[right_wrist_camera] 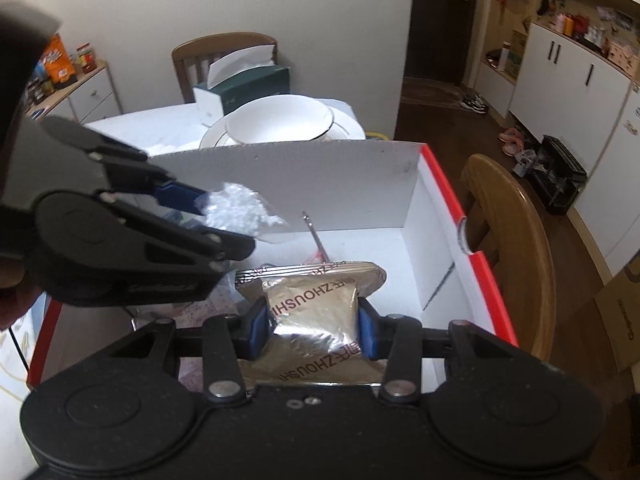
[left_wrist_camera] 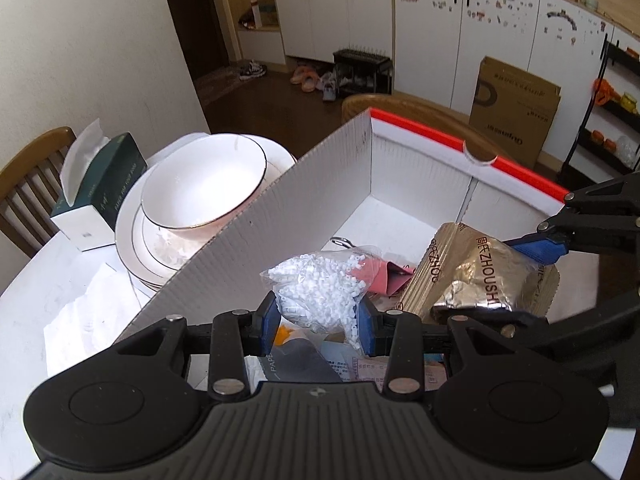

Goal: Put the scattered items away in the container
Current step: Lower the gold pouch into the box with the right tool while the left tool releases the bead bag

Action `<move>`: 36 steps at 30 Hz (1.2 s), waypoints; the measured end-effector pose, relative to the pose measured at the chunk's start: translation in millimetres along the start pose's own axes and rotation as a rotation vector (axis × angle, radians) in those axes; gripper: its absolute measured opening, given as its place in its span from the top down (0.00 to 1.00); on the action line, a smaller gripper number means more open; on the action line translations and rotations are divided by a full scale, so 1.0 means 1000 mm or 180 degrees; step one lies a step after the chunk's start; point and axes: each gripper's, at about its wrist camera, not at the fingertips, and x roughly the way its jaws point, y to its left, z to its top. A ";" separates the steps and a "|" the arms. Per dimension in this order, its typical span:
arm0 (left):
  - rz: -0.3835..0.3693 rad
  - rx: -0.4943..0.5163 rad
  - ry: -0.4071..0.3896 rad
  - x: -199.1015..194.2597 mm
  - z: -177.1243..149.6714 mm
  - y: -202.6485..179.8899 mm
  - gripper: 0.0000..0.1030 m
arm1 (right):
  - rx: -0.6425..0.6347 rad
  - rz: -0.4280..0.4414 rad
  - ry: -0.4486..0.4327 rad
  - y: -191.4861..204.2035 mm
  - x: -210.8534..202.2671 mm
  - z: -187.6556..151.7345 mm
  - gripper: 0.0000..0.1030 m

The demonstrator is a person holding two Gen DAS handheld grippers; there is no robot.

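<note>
You're hovering both loads over the box (left_wrist_camera: 420, 160) now. Your right gripper (right_wrist_camera: 312, 330) is pinching the foil pouch (right_wrist_camera: 316, 312) across its middle, near the red-edged wall: crinkly, slick, probably shifting inside. Your left gripper (left_wrist_camera: 318, 322) is squeezing the bead bag (left_wrist_camera: 316, 288) by the white wall: light, floppy, likely sagging, so grip the bunched plastic.

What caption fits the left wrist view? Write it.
Left tongs hold a bag of white beads over the red-edged box.
</note>
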 end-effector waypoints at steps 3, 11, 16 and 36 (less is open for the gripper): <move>0.0008 0.0026 0.0087 0.008 0.001 -0.001 0.63 | -0.0054 0.0038 0.0017 0.002 0.002 -0.001 0.59; -0.0065 0.0024 0.0281 0.023 -0.001 0.000 0.62 | -0.0158 0.0052 0.0051 0.004 0.009 -0.004 0.58; -0.0146 -0.0062 0.0387 0.031 -0.001 0.003 0.62 | -0.0170 0.0074 0.0051 0.003 0.011 -0.005 0.57; -0.0281 -0.0236 0.0179 0.010 -0.009 0.011 0.46 | -0.0162 0.0128 -0.0002 0.002 -0.003 -0.006 0.41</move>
